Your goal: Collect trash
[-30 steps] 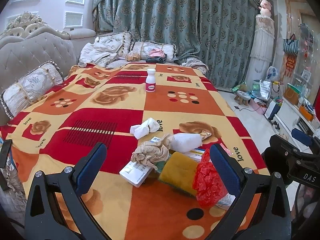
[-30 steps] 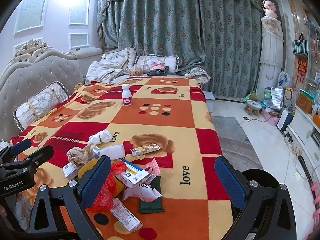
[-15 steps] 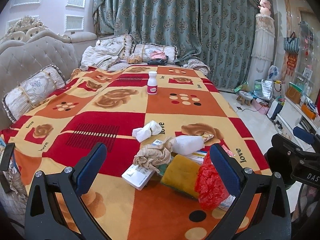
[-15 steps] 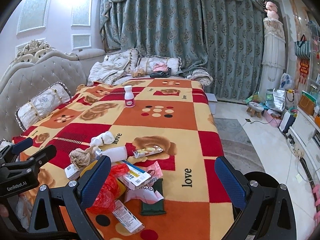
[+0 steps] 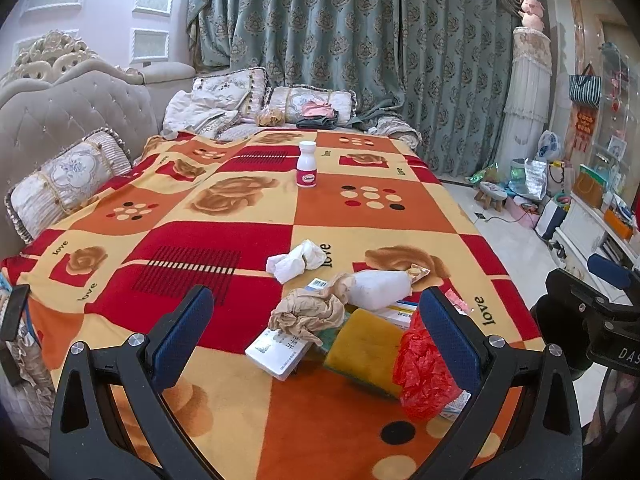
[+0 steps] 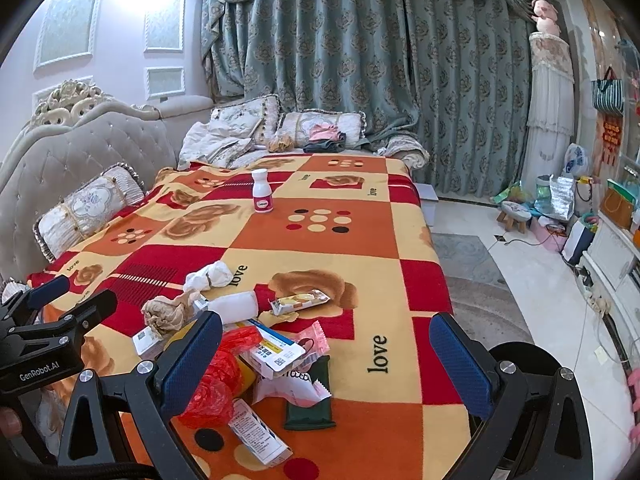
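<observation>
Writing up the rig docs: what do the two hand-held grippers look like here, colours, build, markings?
Both match: the left hand-held gripper and the right hand-held gripper have black angular frames with triangular cut-outs and silver bolts, and blue textured pads on the fingers. From the right wrist view, the left unit's body reads "GenRobot.AI"; from the left wrist view, the right unit shows "DAS". No sleeves visible.

Right gripper (image 6: 326, 354) wide open, nothing held, above blanket (image 6: 360, 232). Trash pile by its left finger: red plastic bag (image 6: 216, 384), blue-white box (image 6: 276, 350), pink wrapper (image 6: 294, 388). White bottle (image 6: 262, 191) far ahead.
</observation>
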A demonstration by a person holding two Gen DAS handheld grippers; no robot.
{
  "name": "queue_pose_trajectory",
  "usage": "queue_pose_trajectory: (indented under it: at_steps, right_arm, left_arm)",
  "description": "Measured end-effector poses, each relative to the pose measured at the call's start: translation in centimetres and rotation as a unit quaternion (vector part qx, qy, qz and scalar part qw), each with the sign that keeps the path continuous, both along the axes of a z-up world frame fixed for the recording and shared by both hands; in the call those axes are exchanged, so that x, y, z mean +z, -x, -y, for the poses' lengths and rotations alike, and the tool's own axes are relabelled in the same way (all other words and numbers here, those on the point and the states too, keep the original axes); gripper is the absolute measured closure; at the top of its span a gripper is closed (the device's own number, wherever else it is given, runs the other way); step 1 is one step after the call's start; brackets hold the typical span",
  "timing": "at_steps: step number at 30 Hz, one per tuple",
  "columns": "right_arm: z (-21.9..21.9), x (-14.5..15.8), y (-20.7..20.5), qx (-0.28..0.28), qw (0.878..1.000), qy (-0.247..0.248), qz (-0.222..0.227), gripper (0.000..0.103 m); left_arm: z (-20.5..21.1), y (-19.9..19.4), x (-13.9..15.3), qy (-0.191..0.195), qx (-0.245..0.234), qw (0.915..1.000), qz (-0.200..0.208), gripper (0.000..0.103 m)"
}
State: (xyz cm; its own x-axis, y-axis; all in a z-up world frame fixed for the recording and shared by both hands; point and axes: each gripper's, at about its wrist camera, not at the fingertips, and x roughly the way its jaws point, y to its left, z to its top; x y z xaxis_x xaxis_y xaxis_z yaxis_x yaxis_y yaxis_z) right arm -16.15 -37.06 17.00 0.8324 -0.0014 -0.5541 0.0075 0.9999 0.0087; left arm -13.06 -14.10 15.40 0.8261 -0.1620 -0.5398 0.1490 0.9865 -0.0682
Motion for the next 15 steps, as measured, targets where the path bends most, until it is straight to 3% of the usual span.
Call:
queue_pose_trajectory:
  at_steps: [15]
  right_arm:
    - [-0.23, -0.04, -0.29, 0.003, 1.0, -0.001, -0.003, 0.0]
  left_arm:
    - [-0.08, -0.18, -0.19, -0.001, -0.001, 1.0, -0.002, 0.001]
